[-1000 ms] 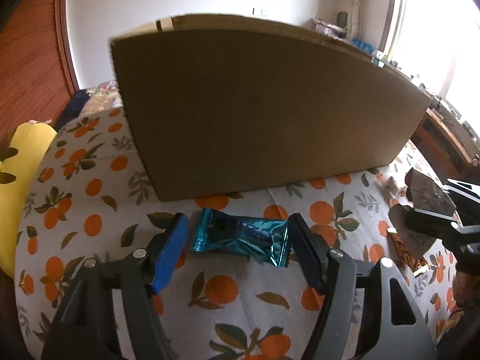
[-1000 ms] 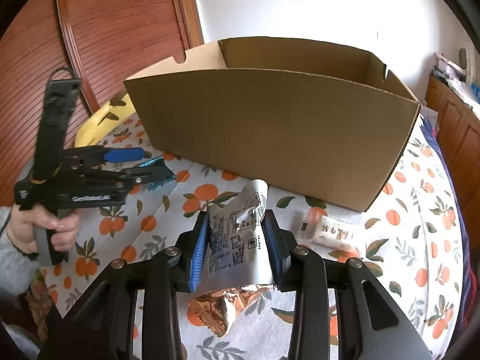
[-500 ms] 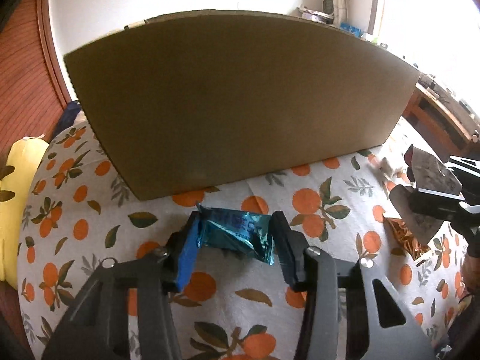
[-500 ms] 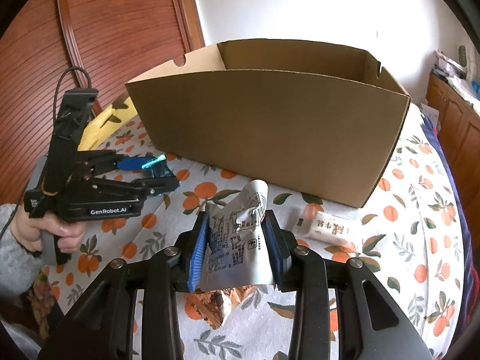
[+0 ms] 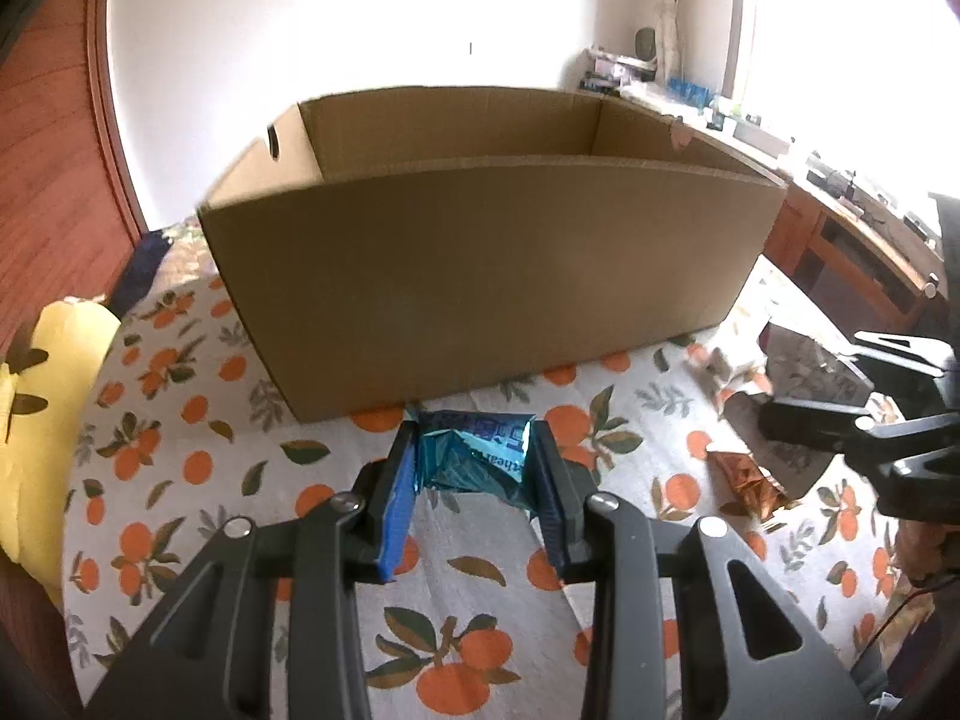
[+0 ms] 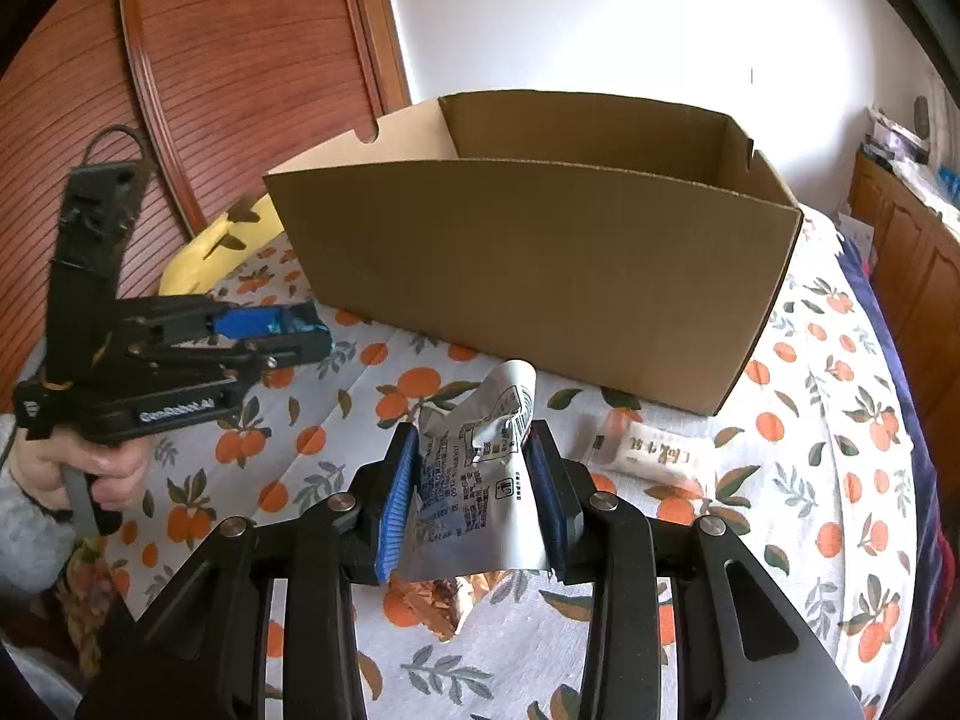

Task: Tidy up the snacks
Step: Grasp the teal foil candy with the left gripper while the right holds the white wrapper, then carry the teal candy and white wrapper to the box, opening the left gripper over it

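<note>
An open cardboard box [image 5: 480, 276] stands on the orange-print tablecloth [image 5: 180, 480]; it also shows in the right wrist view [image 6: 540, 264]. My left gripper [image 5: 474, 462] is shut on a crumpled teal foil snack packet [image 5: 474, 456], lifted above the cloth just before the box's near wall. It also shows in the right wrist view [image 6: 294, 330]. My right gripper [image 6: 474, 480] is shut on a silver printed snack packet [image 6: 474, 480], held above the cloth, below the box rim.
A white snack bar [image 6: 654, 450] lies on the cloth right of my right gripper. A copper foil packet [image 6: 444, 594] lies under it, also in the left wrist view [image 5: 750, 480]. A yellow cushion [image 5: 42, 420] sits at the left edge. Wooden cabinets [image 6: 912, 252] stand at right.
My left gripper closed on the teal packet, crumpling it, and lifted it up; the box's inside now shows. My right gripper stayed almost still with the silver packet.
</note>
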Tool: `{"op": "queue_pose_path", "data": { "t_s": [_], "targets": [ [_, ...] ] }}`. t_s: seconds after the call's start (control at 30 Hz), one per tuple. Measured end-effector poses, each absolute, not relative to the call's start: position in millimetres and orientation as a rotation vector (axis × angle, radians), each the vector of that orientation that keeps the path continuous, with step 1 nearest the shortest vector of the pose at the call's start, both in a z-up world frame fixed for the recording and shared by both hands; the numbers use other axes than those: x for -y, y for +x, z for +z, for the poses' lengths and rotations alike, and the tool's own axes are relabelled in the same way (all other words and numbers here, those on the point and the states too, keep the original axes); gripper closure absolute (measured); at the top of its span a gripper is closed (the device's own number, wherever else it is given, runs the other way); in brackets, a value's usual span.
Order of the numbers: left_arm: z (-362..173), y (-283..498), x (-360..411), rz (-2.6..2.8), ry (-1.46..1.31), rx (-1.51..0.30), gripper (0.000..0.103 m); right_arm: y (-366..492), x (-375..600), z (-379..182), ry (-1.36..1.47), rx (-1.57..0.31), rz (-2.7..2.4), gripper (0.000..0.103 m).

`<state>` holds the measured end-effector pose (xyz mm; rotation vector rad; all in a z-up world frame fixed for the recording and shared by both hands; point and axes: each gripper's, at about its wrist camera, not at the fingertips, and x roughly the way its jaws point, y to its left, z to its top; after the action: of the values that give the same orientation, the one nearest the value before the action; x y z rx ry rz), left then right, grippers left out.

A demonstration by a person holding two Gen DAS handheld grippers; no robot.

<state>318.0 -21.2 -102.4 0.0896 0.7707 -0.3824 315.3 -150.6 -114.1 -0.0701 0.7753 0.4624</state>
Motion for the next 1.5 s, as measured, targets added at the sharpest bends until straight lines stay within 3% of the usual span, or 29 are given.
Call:
{"op": "queue_pose_path", "data": {
  "t_s": [0.63, 1.5],
  "targets": [
    [-71.9, 293.3, 32.0, -0.395, 0.119, -0.704, 0.068, 302.4, 156.4, -108.6, -0.080, -0.774, 0.428, 0.067],
    [0.2, 249.3, 29.6, -0.369, 0.107, -0.556, 0.067, 253.9, 175.6, -45.4, -0.064, -0.665, 0.392, 0.067]
  ]
}}
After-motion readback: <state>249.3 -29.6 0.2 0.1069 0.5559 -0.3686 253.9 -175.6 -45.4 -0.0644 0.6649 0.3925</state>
